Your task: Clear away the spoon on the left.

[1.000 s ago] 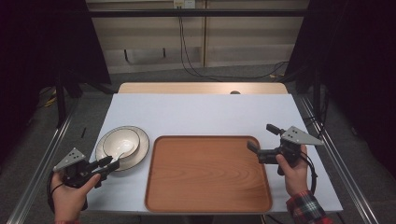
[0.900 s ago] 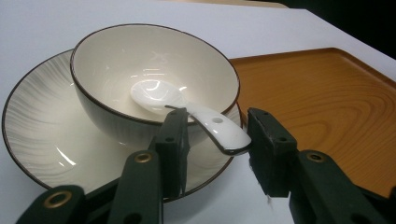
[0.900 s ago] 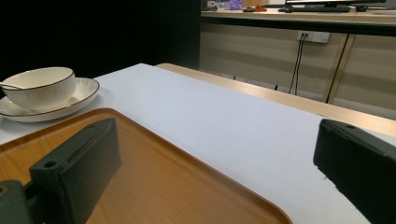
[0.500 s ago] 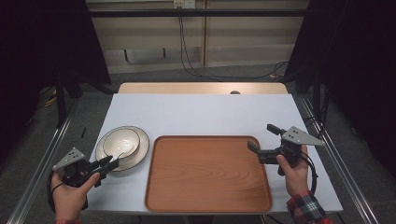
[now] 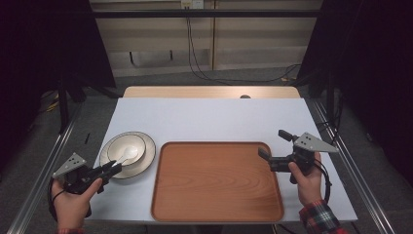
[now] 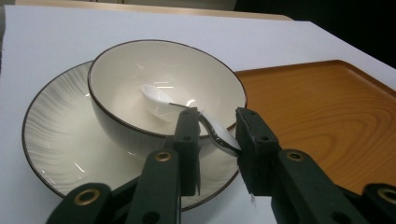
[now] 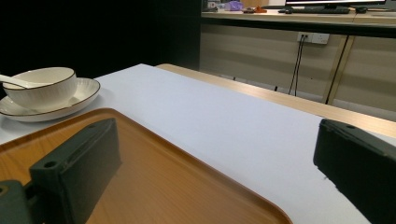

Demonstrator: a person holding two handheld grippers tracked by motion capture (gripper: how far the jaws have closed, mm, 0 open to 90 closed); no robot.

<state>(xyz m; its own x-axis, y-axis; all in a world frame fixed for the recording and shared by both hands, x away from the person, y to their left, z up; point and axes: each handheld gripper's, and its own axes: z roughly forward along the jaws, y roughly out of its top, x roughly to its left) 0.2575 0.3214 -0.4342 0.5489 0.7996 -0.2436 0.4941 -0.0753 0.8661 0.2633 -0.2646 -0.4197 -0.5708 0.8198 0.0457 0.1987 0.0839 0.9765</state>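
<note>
Spoon (image 6: 212,129) handle is flanked by the left tool (image 6: 215,135), just closing, not yet pinched; it should be squeezed gently beside the bowl (image 6: 140,88); right tool (image 5: 275,148) is wide open, empty.

Spoon (image 6: 187,112) handle end hidden behind left jaws, plate (image 6: 60,140) near rim hidden too

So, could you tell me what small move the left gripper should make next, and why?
Probably finish closing: the left gripper has just been closing, and its jaws now flank the spoon handle jutting over the bowl rim, with a gap apparently left on either side.
</note>
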